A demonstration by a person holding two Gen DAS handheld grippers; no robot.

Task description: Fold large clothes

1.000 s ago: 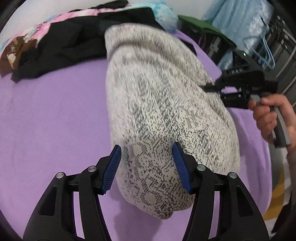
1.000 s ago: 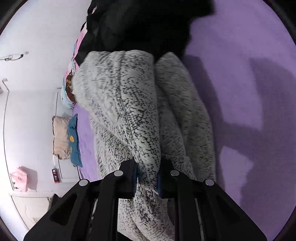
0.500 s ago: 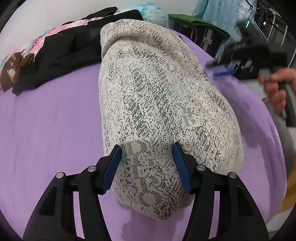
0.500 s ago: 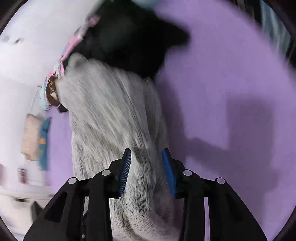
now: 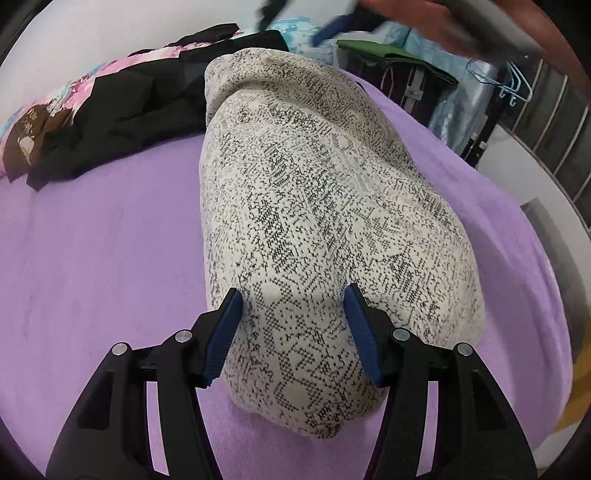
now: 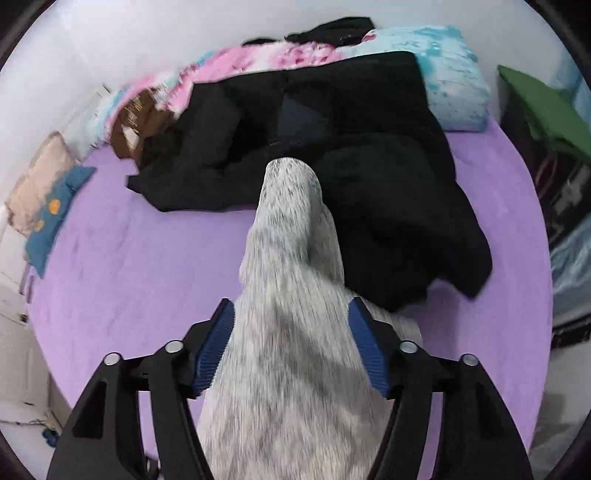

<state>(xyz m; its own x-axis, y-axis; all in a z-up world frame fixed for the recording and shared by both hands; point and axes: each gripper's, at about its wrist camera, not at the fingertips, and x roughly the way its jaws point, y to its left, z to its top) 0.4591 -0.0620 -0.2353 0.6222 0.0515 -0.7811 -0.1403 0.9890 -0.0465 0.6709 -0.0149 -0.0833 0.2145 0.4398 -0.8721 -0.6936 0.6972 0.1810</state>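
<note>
A folded white garment with black speckles (image 5: pixel 325 206) lies lengthwise on the purple bed cover (image 5: pixel 103 251). My left gripper (image 5: pixel 293 334) is open, its blue pads either side of the garment's near end, above it. My right gripper (image 6: pixel 291 345) is open too, hovering over the same garment (image 6: pixel 291 266), which runs away from it towards the black clothes. In the left wrist view the right gripper (image 5: pixel 332 26) shows blurred at the top, held by a hand.
A heap of black clothes (image 6: pixel 347 147) lies at the far end of the bed, on pink and blue bedding (image 6: pixel 450 85). A dark rack with green cloth (image 5: pixel 391 55) and blue hangers (image 5: pixel 513 85) stand beside the bed on the right.
My right gripper let go of the garment, opened wide and swung up and over it. The garment settled flat on the bed. My left gripper stayed open and barely moved.
</note>
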